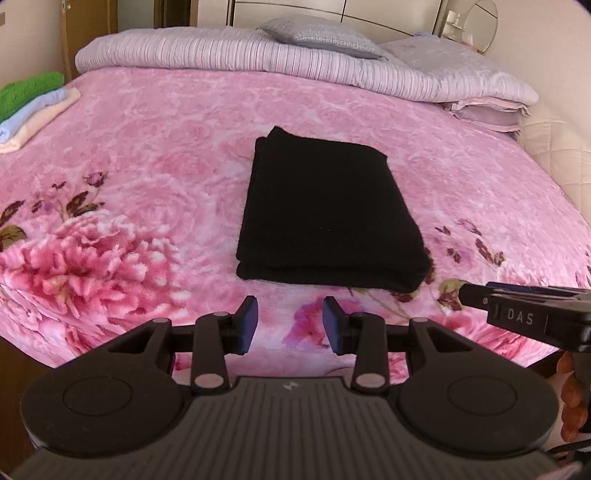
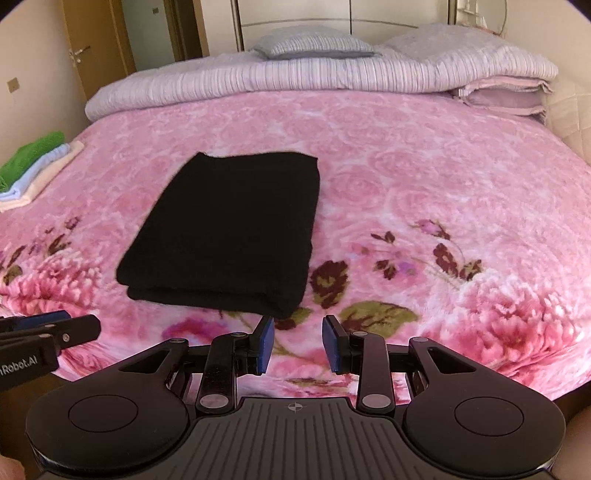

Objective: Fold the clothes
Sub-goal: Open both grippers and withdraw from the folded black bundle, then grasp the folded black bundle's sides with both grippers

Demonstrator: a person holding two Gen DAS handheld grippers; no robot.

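Observation:
A black cloth (image 1: 325, 214) lies folded into a neat rectangle on the pink floral blanket (image 1: 147, 155), its thick folded edge toward me. My left gripper (image 1: 290, 323) hovers open just short of that near edge, nothing between its blue pads. In the right wrist view the same black cloth (image 2: 229, 232) sits left of centre, and my right gripper (image 2: 298, 345) is open and empty beside its near right corner. Each gripper's tip shows at the side of the other's view.
A stack of folded green, blue and cream towels (image 1: 29, 107) rests at the bed's far left edge. A rolled lilac quilt (image 1: 258, 55) and pillows (image 1: 317, 33) line the headboard end. A door (image 2: 92, 48) stands at the back left.

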